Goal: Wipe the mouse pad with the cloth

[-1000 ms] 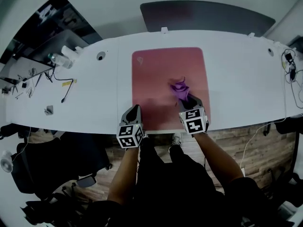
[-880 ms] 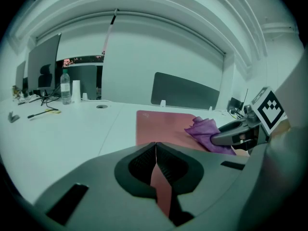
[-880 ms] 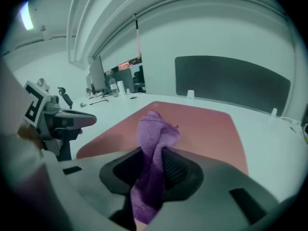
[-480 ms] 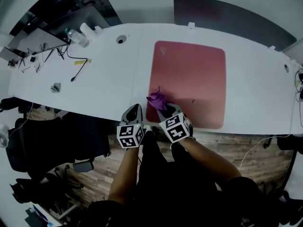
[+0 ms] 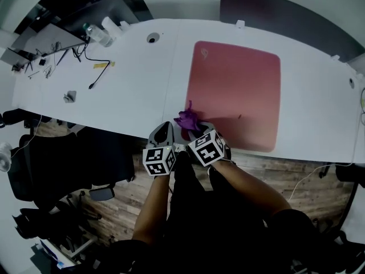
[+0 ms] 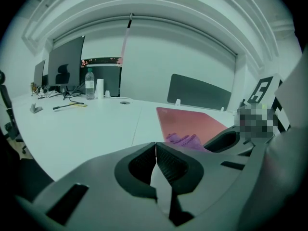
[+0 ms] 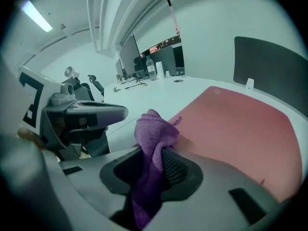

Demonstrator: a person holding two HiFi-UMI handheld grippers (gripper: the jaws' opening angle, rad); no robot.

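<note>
A pink mouse pad (image 5: 236, 90) lies on the white desk (image 5: 125, 90), and shows also in the right gripper view (image 7: 240, 134) and the left gripper view (image 6: 190, 121). My right gripper (image 5: 194, 129) is shut on a purple cloth (image 5: 187, 119) at the pad's near left corner; the cloth bunches up between its jaws (image 7: 153, 148). My left gripper (image 5: 161, 135) sits just left of it at the desk's front edge, shut with nothing between its fingers (image 6: 155, 165). The cloth (image 6: 185, 141) shows beside it.
A water bottle (image 5: 96, 35), cables (image 5: 91, 70) and small items lie at the desk's far left. A grommet (image 5: 152, 37) is set in the desk near the pad. A dark divider panel (image 5: 285, 10) stands behind the desk. Black chairs (image 5: 63, 164) stand below left.
My right gripper has dragged the cloth from the middle of the pad to its near left corner, close to the left gripper. The left gripper stayed at the desk edge.
</note>
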